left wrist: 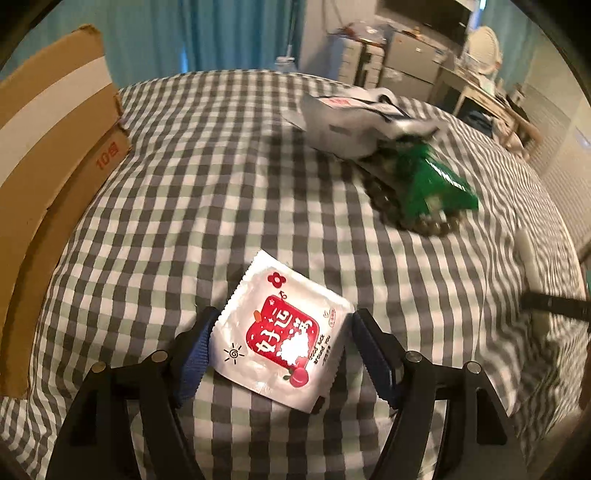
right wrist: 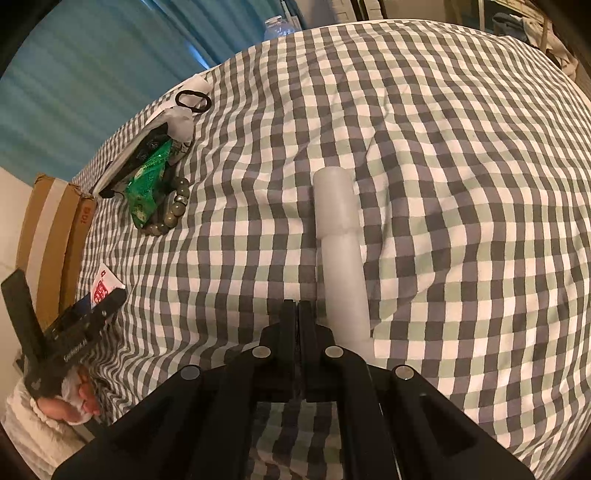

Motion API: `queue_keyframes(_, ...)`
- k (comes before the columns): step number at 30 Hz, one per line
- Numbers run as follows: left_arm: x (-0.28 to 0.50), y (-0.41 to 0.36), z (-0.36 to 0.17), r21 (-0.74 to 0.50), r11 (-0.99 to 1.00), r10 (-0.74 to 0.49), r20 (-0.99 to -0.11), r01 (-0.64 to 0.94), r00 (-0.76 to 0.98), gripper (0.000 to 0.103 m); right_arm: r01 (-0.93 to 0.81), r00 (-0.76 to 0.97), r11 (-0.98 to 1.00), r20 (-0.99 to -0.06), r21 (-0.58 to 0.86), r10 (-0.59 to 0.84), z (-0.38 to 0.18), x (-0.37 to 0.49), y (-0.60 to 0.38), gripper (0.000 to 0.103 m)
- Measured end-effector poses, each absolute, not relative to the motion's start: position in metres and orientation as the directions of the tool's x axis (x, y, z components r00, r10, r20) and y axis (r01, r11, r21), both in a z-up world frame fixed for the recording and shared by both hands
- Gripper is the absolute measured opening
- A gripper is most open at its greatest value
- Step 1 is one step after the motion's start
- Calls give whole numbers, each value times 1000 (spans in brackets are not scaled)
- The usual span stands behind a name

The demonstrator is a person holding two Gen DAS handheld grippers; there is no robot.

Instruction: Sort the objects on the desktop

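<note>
The left gripper (left wrist: 282,332) stands with jaws apart, straddling a white-and-red sachet (left wrist: 280,334) lying flat on the checked tablecloth (left wrist: 207,166). The right gripper (right wrist: 297,314) has its jaws together, empty, just beside a white tube (right wrist: 341,251).

Teal curtain (left wrist: 229,33), checked tablecloth (left wrist: 221,155), grey drawer cabinets (left wrist: 410,62), dim warm light

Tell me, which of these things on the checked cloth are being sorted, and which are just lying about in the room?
Being sorted: white sachet with a red label, between the open left gripper; green packet; bead bracelet; white tube; black hair tie; cardboard box.

Lying about: blue curtain; drawer cabinets; water bottle.
</note>
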State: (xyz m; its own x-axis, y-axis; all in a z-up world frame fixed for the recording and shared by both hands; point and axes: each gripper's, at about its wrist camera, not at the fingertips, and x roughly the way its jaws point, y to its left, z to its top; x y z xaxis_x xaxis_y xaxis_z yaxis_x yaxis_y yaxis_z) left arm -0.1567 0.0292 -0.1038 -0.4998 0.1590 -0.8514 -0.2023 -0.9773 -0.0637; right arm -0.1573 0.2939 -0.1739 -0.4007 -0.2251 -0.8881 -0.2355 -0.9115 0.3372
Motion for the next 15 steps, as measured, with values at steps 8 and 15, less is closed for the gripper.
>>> queue_keyframes(8, -146, 30, -96, -51, -970, 171, -840, -238, -515, 35, -224, -413, -920, -886, 321, -209, -170, -156, 292, 2)
queue_keyframes(15, -127, 21, -71, -80, -972, 186, -836, -221, -516, 10, -211, -454, -923, -869, 321, -199, -148, -143, 282, 2)
